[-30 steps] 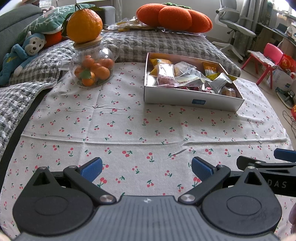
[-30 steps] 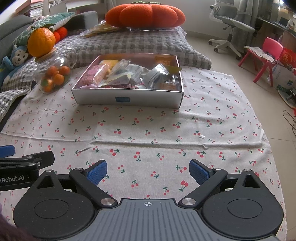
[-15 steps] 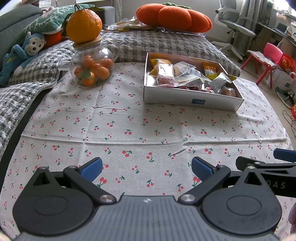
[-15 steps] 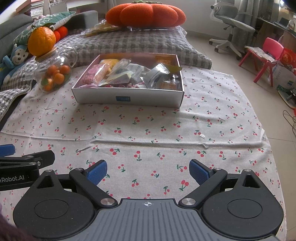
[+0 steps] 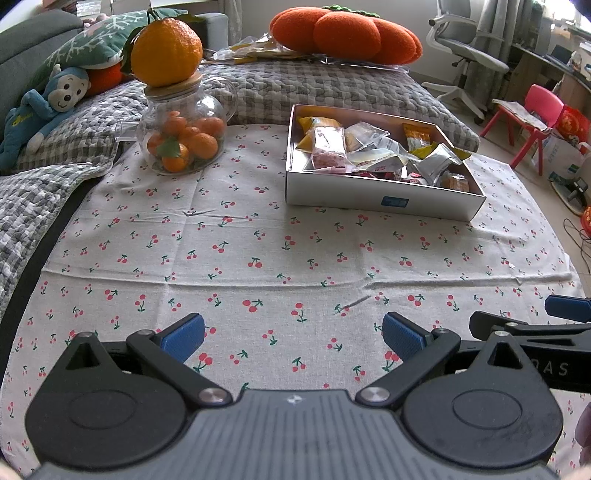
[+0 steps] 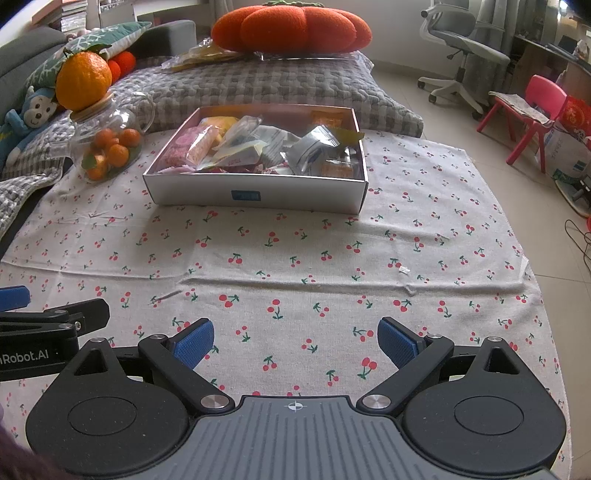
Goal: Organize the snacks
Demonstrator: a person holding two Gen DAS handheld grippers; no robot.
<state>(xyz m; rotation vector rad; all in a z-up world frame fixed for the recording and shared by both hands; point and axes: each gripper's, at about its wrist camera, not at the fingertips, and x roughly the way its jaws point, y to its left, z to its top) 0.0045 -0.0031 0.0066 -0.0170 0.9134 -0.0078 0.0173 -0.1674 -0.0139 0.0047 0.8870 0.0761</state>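
A shallow white box [image 5: 384, 199] [image 6: 255, 192] stands on the cherry-print cloth [image 5: 258, 258] [image 6: 295, 266], holding several wrapped snack packets [image 5: 328, 147] [image 6: 258, 147] in pink, yellow, clear and silver wrappers. My left gripper [image 5: 293, 336] hovers low over the cloth's near side, open, nothing between its blue pads. My right gripper [image 6: 295, 339] is also open and empty, well short of the box. Each gripper's side shows at the edge of the other's view.
A glass jar of small oranges [image 5: 184, 140] [image 6: 107, 147] with a large orange on its lid stands left of the box. Grey quilt, orange pumpkin cushion [image 5: 343, 35], blue monkey toy [image 5: 40, 114] lie behind. Office chair, red child's chair [image 6: 532, 107] stand on the floor at right.
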